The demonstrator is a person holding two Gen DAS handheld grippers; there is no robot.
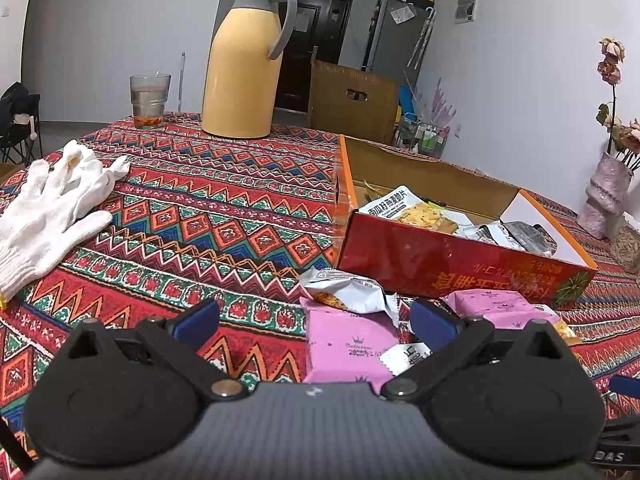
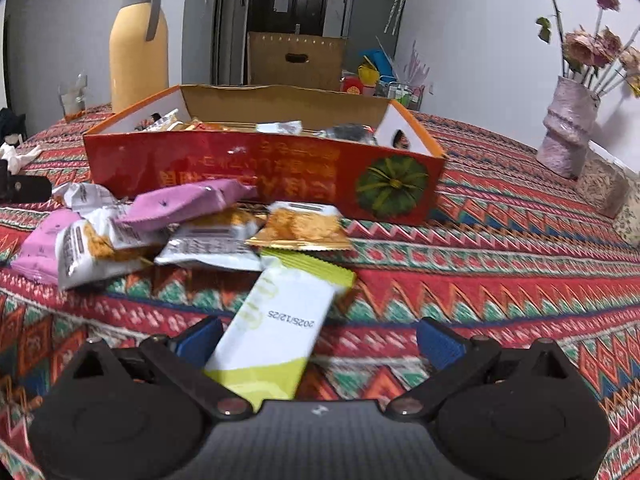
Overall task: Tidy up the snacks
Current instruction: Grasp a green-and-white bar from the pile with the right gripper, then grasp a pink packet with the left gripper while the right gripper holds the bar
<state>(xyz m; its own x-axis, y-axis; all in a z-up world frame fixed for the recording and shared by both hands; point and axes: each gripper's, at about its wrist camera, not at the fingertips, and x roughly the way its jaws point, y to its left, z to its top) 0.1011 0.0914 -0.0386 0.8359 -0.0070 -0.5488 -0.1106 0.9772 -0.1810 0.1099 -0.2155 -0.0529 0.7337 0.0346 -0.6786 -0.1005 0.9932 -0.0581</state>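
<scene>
Glossy flat snack packets [image 2: 208, 224] beside rectangular cardboard box [image 2: 264, 168].

The near end of the white-and-lime snack packet [image 2: 276, 336] disappears behind the right gripper's body. The glossy red cardboard box's [image 1: 440, 256] front wall hides the lower parts of the packets inside. The pink foil snack pack [image 1: 344, 348] is partly covered by a torn silver wrapper [image 1: 348, 292]. The white knit glove [image 1: 48, 216] is cut off at the left edge.

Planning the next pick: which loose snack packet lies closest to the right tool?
The white packet with lime-green ends. It lies between the open fingers of the right tool, ungripped, while the pink and orange packets sit farther off by the red box.
</scene>
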